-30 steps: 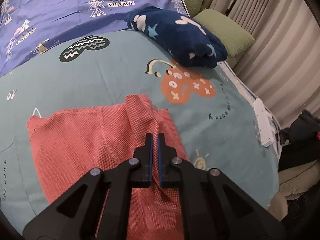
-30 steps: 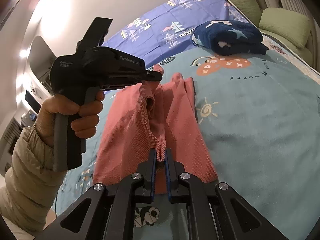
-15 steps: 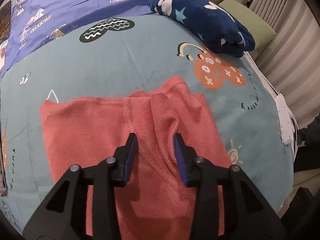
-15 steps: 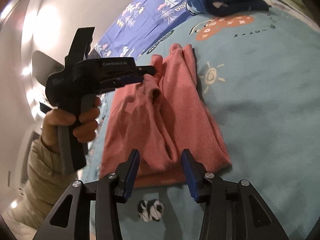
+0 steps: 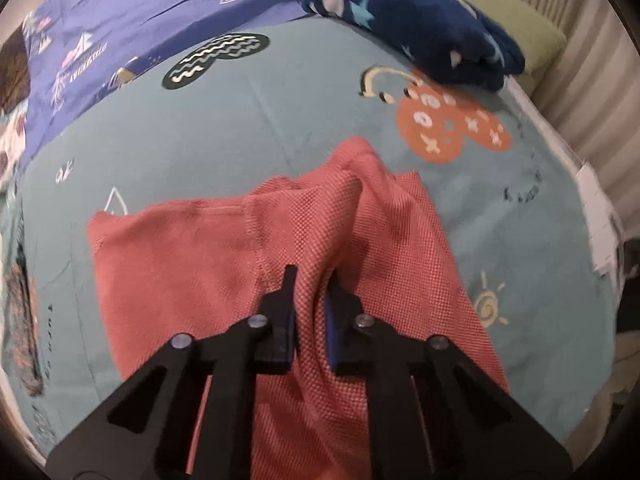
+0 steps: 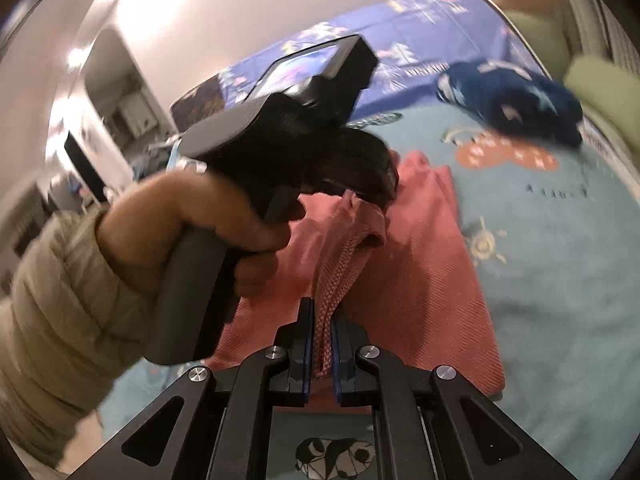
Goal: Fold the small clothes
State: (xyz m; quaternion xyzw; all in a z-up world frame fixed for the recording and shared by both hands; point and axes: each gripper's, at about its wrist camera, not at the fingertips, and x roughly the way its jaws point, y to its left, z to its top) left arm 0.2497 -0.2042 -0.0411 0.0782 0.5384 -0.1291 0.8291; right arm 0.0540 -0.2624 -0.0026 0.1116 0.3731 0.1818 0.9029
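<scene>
A red waffle-knit garment (image 5: pixel 192 272) lies spread on the teal bedspread (image 5: pixel 240 120). My left gripper (image 5: pixel 312 280) points steeply down at its middle. Its jaws are closing, and the blue pads pinch a raised ridge of the cloth. In the right wrist view the same garment (image 6: pixel 420 260) shows a lifted fold running from my right gripper (image 6: pixel 322 312) up towards the left tool. The right gripper is shut on that fold near the garment's near edge. A person's hand (image 6: pixel 200 216) in a beige padded sleeve holds the left tool, which hides the garment's left part.
A folded dark blue star blanket (image 5: pixel 420 28) lies at the far end of the bed, beside green pillows (image 5: pixel 516 28). A purple sheet (image 5: pixel 160 12) covers the far left. Pale curtains (image 5: pixel 600 60) and the bed's edge run along the right.
Both grippers opened and let the cloth go, then closed again on new folds. The right gripper moved in close beside the left tool, and a ridge of cloth now stands up between them.
</scene>
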